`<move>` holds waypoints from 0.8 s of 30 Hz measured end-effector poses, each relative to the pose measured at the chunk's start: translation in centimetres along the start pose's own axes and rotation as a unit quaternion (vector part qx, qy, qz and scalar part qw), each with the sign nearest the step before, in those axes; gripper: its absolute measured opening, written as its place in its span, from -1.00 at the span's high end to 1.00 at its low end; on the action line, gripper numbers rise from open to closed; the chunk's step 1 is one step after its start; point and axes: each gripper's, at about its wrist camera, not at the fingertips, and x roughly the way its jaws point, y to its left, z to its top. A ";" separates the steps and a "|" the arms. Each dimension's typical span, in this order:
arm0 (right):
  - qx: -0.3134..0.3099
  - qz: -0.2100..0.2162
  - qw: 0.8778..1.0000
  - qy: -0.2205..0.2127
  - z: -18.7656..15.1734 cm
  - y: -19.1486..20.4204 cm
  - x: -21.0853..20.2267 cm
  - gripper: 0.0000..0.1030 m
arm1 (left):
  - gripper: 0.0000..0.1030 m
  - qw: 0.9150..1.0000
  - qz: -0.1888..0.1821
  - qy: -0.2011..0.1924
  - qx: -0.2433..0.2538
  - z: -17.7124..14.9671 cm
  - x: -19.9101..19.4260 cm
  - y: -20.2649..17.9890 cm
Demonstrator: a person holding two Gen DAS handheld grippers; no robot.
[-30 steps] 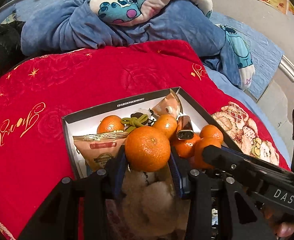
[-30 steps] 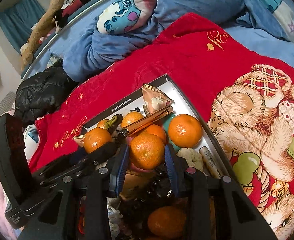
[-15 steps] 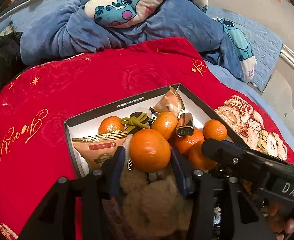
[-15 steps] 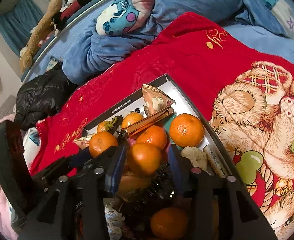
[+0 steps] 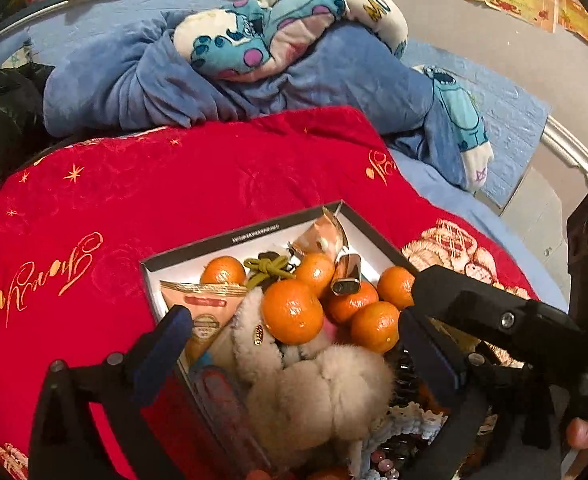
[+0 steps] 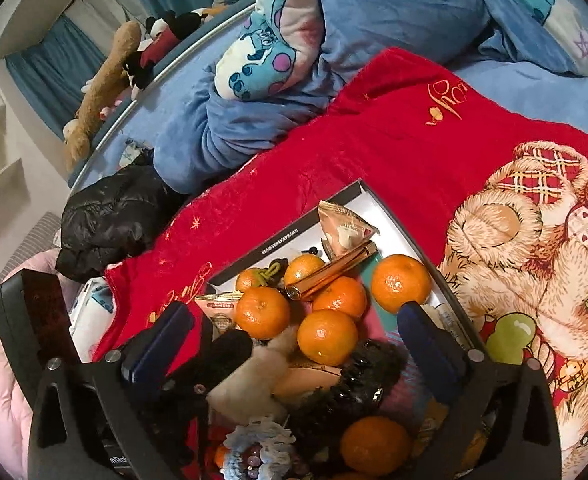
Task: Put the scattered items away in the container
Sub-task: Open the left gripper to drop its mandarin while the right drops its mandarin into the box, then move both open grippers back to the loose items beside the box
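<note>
A black-rimmed box [image 5: 250, 236] [image 6: 282, 242] lies on the red blanket, full of several oranges, snack packets, a gold tube [image 6: 330, 270], a green hair tie [image 5: 268, 266] and a beige fluffy toy [image 5: 314, 396]. My left gripper [image 5: 294, 350] is open above the box; an orange [image 5: 292, 312] rests on the pile between its spread fingers. My right gripper [image 6: 294, 340] is open too; an orange [image 6: 326, 336] lies on the pile between its fingers. A black hair claw [image 6: 358, 376] and a crocheted piece [image 6: 260, 440] sit near it.
The red blanket [image 5: 94, 220] covers the bed. A blue duvet with a cartoon pillow [image 5: 262, 36] is piled behind the box. A black jacket [image 6: 110, 216] lies to the left. The right gripper's body [image 5: 514, 328] crosses the left wrist view at right.
Both grippers have opened and drawn back. Each has let go of its orange, and both oranges now lie on the pile in the box.
</note>
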 end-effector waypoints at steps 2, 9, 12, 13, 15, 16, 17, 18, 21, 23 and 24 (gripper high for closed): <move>-0.001 0.002 1.000 -0.003 0.1 0.1 -0.2 -1.00 | -1.00 1.000 -0.005 -0.003 -0.007 0.1 -0.2 0.3; -0.025 0.013 0.999 -0.032 0.6 2.1 -2.5 -1.00 | -1.00 1.000 0.021 -0.015 -0.003 0.2 -3.3 0.7; -0.013 0.041 0.998 -0.051 0.8 3.4 -4.1 -1.00 | -1.00 0.999 0.026 -0.038 -0.023 0.4 -7.5 1.3; -0.009 0.050 0.997 -0.053 0.8 3.9 -4.7 -1.00 | -1.00 0.998 0.025 -0.045 -0.029 0.3 -8.8 1.6; -0.011 0.065 0.996 -0.056 0.7 5.7 -5.9 -1.00 | -1.00 0.997 0.023 -0.065 -0.041 0.3 -12.6 2.4; -0.017 0.068 0.996 -0.054 0.6 6.5 -6.4 -1.00 | -1.00 0.996 0.025 -0.073 -0.046 0.3 -14.1 2.8; -0.030 0.073 0.996 -0.049 0.4 7.8 -6.9 -1.00 | -1.00 0.994 0.036 -0.088 -0.049 0.0 -16.7 3.5; -0.045 0.078 0.995 -0.048 0.2 9.1 -7.6 -1.00 | -1.00 0.994 0.045 -0.093 -0.047 -0.3 -18.4 4.0; -0.070 0.086 0.991 -0.074 -0.6 12.5 -10.3 -1.00 | -1.00 0.991 0.080 -0.103 -0.034 -1.5 -23.9 5.9; -0.083 0.096 0.988 -0.084 -1.2 14.7 -11.7 -1.00 | -1.00 0.988 0.099 -0.114 -0.029 -2.7 -27.3 7.2; -0.091 0.101 0.987 -0.087 -1.5 15.6 -12.3 -1.00 | -1.00 0.987 0.103 -0.122 -0.025 -3.3 -28.7 7.6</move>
